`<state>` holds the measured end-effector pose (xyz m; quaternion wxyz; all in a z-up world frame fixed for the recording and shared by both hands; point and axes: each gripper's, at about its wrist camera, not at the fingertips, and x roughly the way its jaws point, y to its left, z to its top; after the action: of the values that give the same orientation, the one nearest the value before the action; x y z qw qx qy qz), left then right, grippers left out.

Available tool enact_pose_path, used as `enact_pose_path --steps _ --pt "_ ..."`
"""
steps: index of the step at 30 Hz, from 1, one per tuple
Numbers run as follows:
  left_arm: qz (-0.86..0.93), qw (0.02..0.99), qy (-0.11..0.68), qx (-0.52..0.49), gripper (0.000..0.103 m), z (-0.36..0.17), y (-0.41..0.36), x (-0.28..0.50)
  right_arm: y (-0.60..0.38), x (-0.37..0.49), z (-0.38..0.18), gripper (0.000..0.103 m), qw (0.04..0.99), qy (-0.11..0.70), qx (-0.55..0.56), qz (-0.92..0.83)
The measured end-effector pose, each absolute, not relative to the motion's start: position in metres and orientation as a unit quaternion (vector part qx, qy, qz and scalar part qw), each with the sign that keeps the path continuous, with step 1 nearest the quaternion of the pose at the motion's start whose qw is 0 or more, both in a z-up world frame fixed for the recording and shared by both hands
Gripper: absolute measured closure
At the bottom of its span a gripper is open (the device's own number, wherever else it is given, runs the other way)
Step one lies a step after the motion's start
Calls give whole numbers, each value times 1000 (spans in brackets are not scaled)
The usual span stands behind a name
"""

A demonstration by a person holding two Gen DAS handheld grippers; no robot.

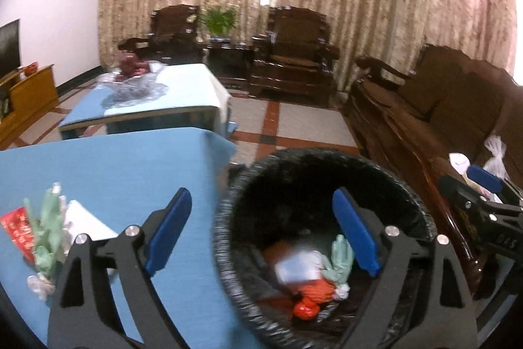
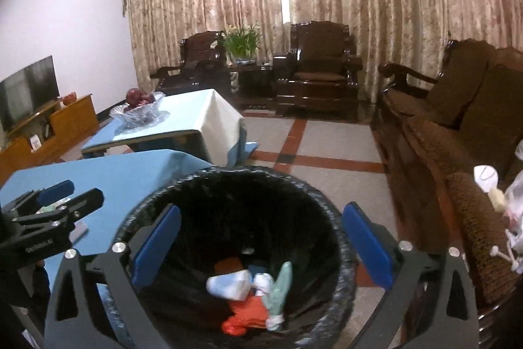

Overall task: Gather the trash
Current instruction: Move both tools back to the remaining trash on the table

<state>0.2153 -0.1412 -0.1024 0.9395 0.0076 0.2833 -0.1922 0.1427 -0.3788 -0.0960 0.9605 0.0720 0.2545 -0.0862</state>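
I hold my right gripper (image 2: 261,246) over the mouth of the black-lined trash bin (image 2: 340,237), its blue fingers spread wide with nothing between them, and below it the bin's bottom holds a white crumpled piece (image 2: 228,285), an orange wrapper (image 2: 245,313) and a pale green wrapper (image 2: 279,290). My left gripper (image 1: 263,231) is spread just as wide and also empty, straddling the line where the bin's near-left rim meets the right edge of the blue table (image 1: 114,162). More trash waits on that table near its front-left corner: a crumpled green wrapper (image 1: 49,228), a red packet (image 1: 18,231) beside it toward the left edge, a sheet of white paper (image 1: 85,223) just behind, and a small clear crumple (image 1: 37,283) closer to me. My judgement is that the job is partly done and the table pieces are next. The risk I see is in the pick: the green wrapper lies against the red packet and the paper, so a wide closing could pinch two things and drop one on the floor on the way across. The thin paper lies flat and may slip out of the fingers or drag the tablecloth. Swinging back, a finger could also catch the loose liner at the bin's rim and pull it in or tip the bin.
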Motion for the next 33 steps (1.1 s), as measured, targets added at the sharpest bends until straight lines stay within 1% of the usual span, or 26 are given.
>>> enact_pose_path --steps 7,16,24,33 --pt "-143 954 265 3 16 -88 -79 199 -328 148 -90 6 966 247 61 -38" --pt "-49 967 250 5 16 -85 15 175 -231 159 -93 6 969 236 45 53" --pt "25 964 264 0 16 -98 96 170 -157 173 -108 6 964 239 28 117" --pt "40 955 293 -1 17 -126 127 176 -119 195 -135 6 954 261 30 144"
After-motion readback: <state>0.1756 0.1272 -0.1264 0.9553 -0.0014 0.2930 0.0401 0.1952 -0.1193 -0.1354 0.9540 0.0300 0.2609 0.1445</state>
